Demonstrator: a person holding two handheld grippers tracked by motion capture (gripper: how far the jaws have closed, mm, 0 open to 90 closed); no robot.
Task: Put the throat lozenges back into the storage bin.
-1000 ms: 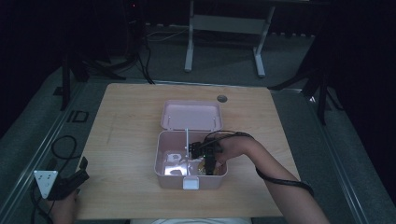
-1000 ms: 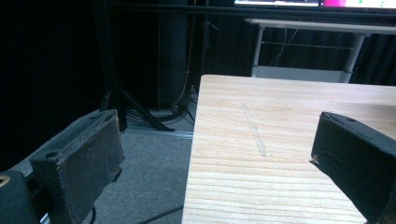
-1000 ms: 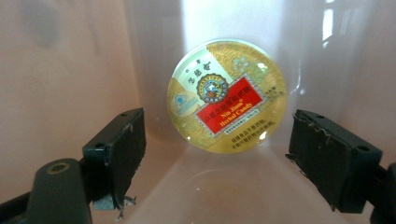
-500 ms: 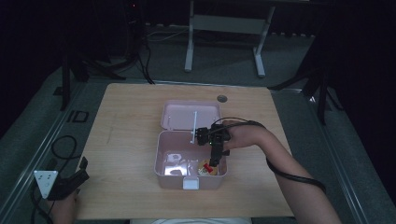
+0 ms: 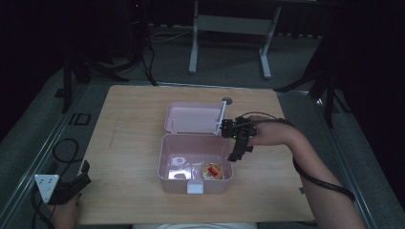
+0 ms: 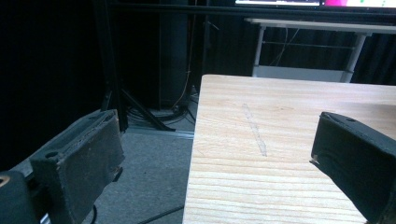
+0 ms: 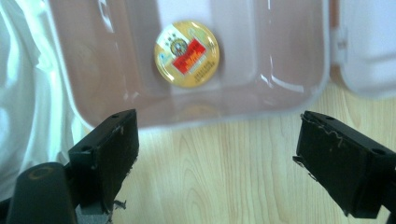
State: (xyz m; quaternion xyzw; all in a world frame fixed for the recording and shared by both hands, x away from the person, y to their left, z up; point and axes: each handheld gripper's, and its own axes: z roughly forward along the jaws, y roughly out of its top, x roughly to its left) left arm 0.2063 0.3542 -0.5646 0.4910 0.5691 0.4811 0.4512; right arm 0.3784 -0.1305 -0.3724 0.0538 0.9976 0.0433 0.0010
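My right gripper (image 5: 237,151) hangs empty, jaws spread, at the box's (image 5: 165,162) right rim, the tin (image 5: 212,170) lying down-left inside (left gripper (image 5: 71,187), also spread, idles at lower left).

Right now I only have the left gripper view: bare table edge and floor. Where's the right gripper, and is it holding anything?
Observer: The right gripper is over the right rim of the pink box, jaws open, nothing between them.
Operator: Box open or closed?
Observer: Open. Its lid lies flat behind it, toward the far side of the table.
Operator: Anything inside?
Observer: A round gold tin with a red label lies flat on the box floor, near the right front corner in the high view.
Operator: And where's my left gripper relative to all that?
Observer: The left gripper sits at the table's near-left corner, well away from the box, jaws open.
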